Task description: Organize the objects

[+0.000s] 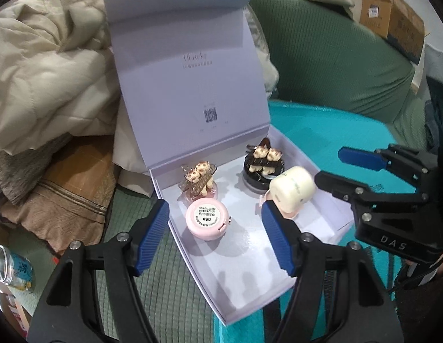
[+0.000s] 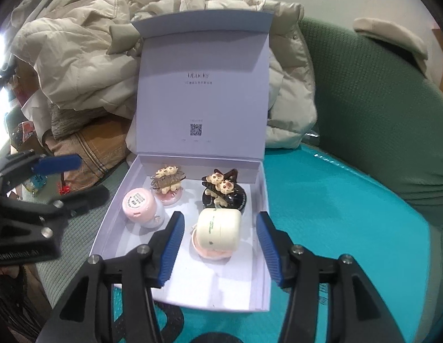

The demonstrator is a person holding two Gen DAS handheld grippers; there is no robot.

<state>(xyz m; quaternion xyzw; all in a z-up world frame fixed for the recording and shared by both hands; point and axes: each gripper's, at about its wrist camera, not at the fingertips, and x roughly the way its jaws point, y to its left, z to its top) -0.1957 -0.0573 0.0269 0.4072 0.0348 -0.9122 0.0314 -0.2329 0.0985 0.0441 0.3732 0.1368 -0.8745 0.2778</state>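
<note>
Left wrist: left tool [image 1: 215, 237] open, empty; pink jar [image 1: 206, 220] lies between its fingers, untouched, inside white box [image 1: 250, 280]. Cream jar [image 1: 291, 190] just past the right finger; right tool [image 1: 330, 168] beyond it.

Right wrist: right tool [image 2: 218, 245] open, empty; cream jar [image 2: 220, 233] between the fingers, no contact. Pink jar [image 2: 140, 205] ahead-left, bear clips [image 2: 167, 180] further ahead.

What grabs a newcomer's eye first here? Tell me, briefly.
The open white box, lid upright, on the teal surface. Inside, two bear-topped compacts at the back, pink and black, with a pink jar and cream jar in front. Both claws hover open, empty.
</note>
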